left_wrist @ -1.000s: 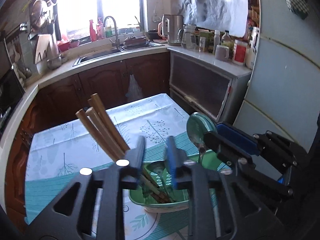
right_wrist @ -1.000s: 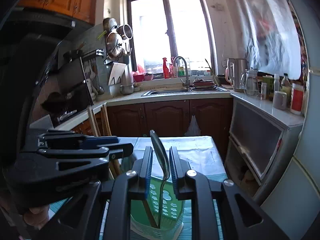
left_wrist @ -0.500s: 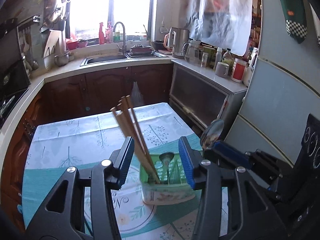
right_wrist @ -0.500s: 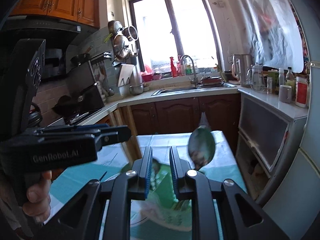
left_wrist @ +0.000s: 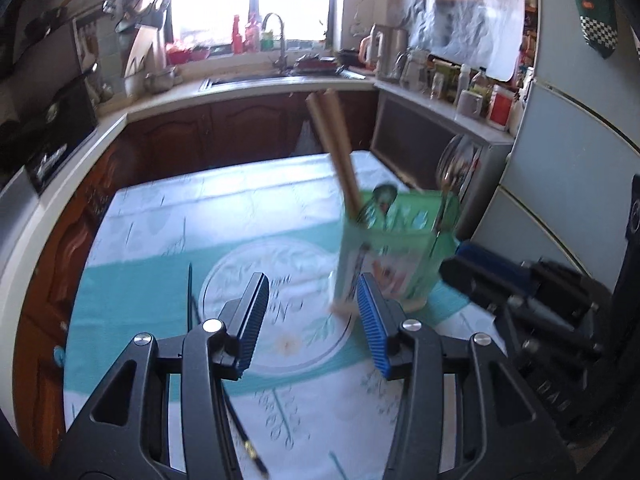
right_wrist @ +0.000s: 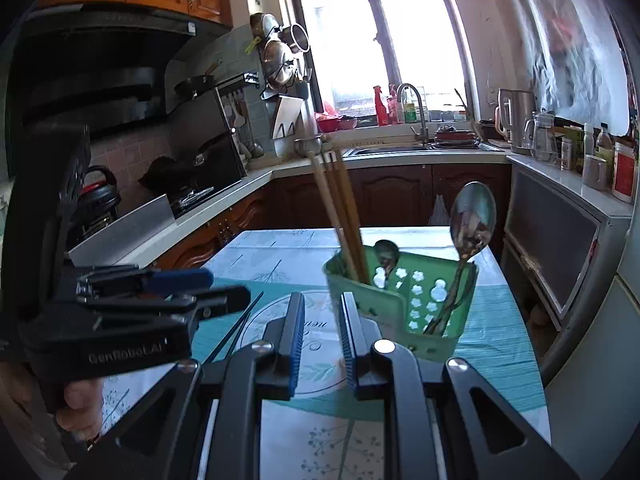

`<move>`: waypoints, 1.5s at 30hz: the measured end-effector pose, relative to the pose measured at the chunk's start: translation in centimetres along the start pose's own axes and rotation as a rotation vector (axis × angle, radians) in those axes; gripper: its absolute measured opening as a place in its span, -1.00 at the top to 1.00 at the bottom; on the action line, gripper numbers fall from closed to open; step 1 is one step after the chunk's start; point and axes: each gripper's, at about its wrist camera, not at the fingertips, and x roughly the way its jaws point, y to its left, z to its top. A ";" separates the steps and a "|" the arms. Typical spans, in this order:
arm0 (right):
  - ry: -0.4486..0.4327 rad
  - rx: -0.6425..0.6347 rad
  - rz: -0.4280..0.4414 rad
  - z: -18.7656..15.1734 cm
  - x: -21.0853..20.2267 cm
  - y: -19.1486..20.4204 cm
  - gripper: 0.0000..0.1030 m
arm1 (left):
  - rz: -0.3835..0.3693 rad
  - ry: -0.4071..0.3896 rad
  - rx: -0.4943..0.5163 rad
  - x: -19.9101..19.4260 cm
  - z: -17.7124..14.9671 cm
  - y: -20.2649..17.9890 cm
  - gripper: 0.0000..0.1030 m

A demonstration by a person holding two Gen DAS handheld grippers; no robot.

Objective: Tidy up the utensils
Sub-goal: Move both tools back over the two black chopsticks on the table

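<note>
At the far left of the right wrist view, a hand (right_wrist: 76, 408) grips the handle of the left gripper (right_wrist: 224, 294), which reaches in from the left edge toward the middle; its jaws stand spread with nothing between them, as the left wrist view shows plainly, so it seems free for the next pick. Just right of it, low on the table (right_wrist: 280, 252), a pair of thin black chopsticks (right_wrist: 236, 328) lies loose on the patterned cloth, running from the lower left up toward the centre; they are the one utensil not yet stowed, and the spread left jaws pointing their way suggest they are the next target. At the bottom centre the right gripper (right_wrist: 322, 336) sits with its blue pads drawn near each other but not touching, a narrow gap between them and nothing held. To the right of centre the green utensil holder (right_wrist: 416, 304) stands upright on the table, its perforated walls likely meant for draining. Wooden chopsticks (right_wrist: 336, 208) lean out of its left compartment toward the upper left, resting on the rim because they are taller than the holder. A small spoon (right_wrist: 386, 254) stands in the middle, and a large spoon (right_wrist: 472, 220) leans handle-down at the right end, its bowl up.
</note>
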 end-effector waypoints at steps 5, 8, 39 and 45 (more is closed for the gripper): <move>0.020 -0.017 -0.001 -0.6 -0.3 1.6 0.66 | 0.014 0.021 -0.038 -1.2 -2.7 1.7 0.17; 0.034 -0.025 0.003 -1.1 -0.3 2.7 0.66 | 0.019 0.022 -0.048 -1.9 -3.5 2.6 0.17; 0.295 -0.065 0.036 -2.6 8.5 9.3 0.66 | 0.108 0.167 -0.289 2.4 -7.6 15.0 0.17; 0.393 -0.030 0.074 -3.9 11.3 9.4 0.66 | 0.123 0.216 -0.287 4.7 -8.2 15.7 0.17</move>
